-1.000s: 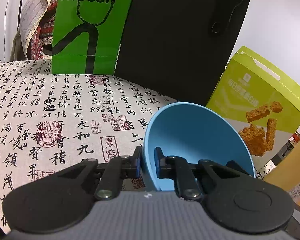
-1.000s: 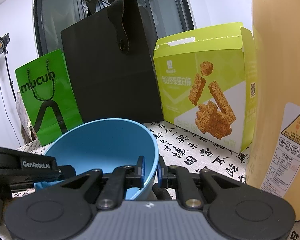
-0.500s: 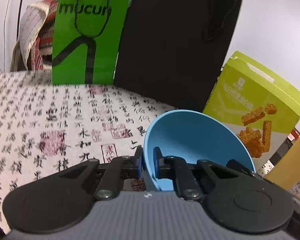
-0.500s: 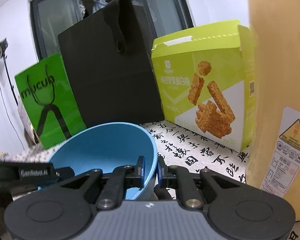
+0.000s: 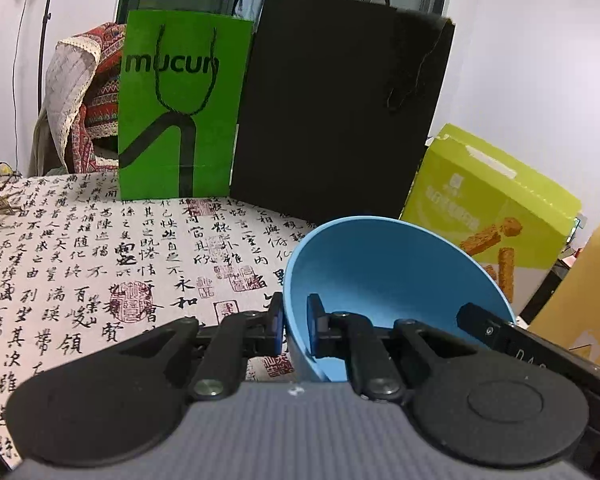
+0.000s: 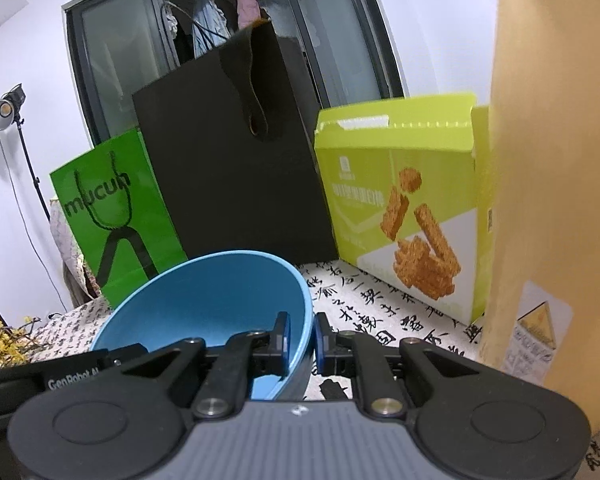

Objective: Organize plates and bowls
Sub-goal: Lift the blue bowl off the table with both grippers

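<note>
A blue bowl (image 5: 384, 268) hangs above the calligraphy-printed tablecloth (image 5: 100, 264), held from both sides. My left gripper (image 5: 293, 322) is shut on its left rim, one pad inside and one outside the wall. In the right wrist view the same blue bowl (image 6: 208, 296) fills the lower left, and my right gripper (image 6: 302, 340) is shut on its right rim. Part of the right gripper's black body shows behind the bowl in the left wrist view, and the left gripper's black body crosses the lower left of the right wrist view. No plates are in view.
At the back of the table stand a green paper bag (image 5: 180, 108), a tall black paper bag (image 5: 336, 112) and a lime snack box (image 6: 400, 208). A tall tan container (image 6: 556, 200) rises close on the right. A draped chair (image 5: 80, 92) sits behind left.
Both grippers have risen with the blue bowl between them. The bags and box now sit lower in both views, and more of the window behind shows.
</note>
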Tool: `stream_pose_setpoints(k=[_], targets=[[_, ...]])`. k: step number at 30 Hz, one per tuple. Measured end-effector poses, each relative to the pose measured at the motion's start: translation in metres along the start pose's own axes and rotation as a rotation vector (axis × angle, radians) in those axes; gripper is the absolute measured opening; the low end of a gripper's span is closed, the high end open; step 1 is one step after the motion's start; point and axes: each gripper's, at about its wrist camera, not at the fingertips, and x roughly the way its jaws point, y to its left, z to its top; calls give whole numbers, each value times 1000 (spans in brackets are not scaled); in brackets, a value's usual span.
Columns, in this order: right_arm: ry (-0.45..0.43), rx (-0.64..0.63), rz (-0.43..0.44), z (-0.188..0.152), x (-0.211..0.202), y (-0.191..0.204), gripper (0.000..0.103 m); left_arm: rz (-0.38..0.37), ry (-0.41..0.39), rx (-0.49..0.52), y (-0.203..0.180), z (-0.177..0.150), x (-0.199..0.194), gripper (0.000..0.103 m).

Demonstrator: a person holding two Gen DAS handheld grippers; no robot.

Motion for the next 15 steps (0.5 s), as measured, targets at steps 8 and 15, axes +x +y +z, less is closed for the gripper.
stream_pose_setpoints(k=[8, 15], targets=[[-26, -8, 8, 9, -36, 14, 12, -1, -35, -1, 2, 4, -39, 12], [-55, -25, 14, 8, -70, 29, 12, -1, -60, -11, 8, 2, -75, 12]])
